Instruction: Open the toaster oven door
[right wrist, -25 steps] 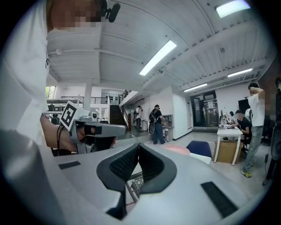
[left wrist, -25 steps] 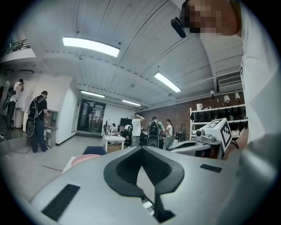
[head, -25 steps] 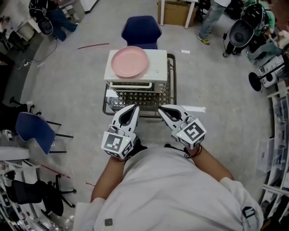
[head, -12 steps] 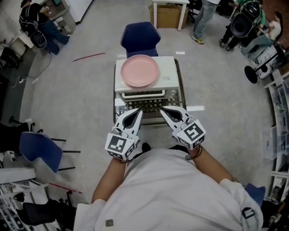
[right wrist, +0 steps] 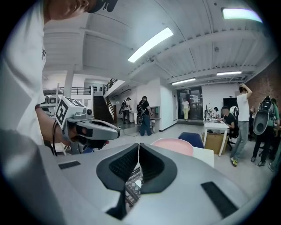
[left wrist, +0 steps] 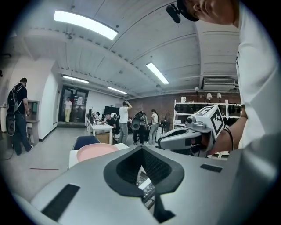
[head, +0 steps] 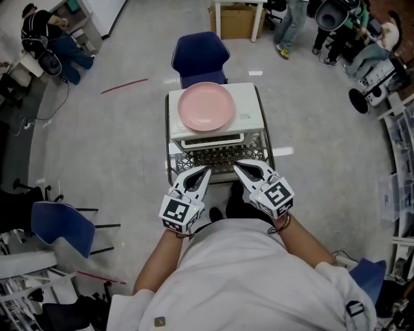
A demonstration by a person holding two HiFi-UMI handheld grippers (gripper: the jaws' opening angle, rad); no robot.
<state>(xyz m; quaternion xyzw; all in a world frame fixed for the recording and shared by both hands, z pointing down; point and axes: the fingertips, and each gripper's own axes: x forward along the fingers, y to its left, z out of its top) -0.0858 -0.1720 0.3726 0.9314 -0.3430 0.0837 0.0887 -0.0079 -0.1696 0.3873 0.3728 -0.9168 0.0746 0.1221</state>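
Observation:
A white toaster oven stands on a wire cart straight ahead of me, its door closed and its handle bar facing me. A pink plate lies on its top. My left gripper and right gripper hover side by side over the cart's near edge, just short of the oven front. Both are shut and hold nothing. In the left gripper view the shut left gripper points at the plate, and the right gripper view shows the shut right gripper with the plate beyond.
A blue chair stands right behind the cart, another blue chair at the left. A cardboard box under a white table sits at the back. People and camera gear stand at the back right, shelving along the right edge.
Both grippers have moved forward together and a little down, from short of the cart to over its near edge. The oven and cart now lie closer below me. The jaws stay shut.

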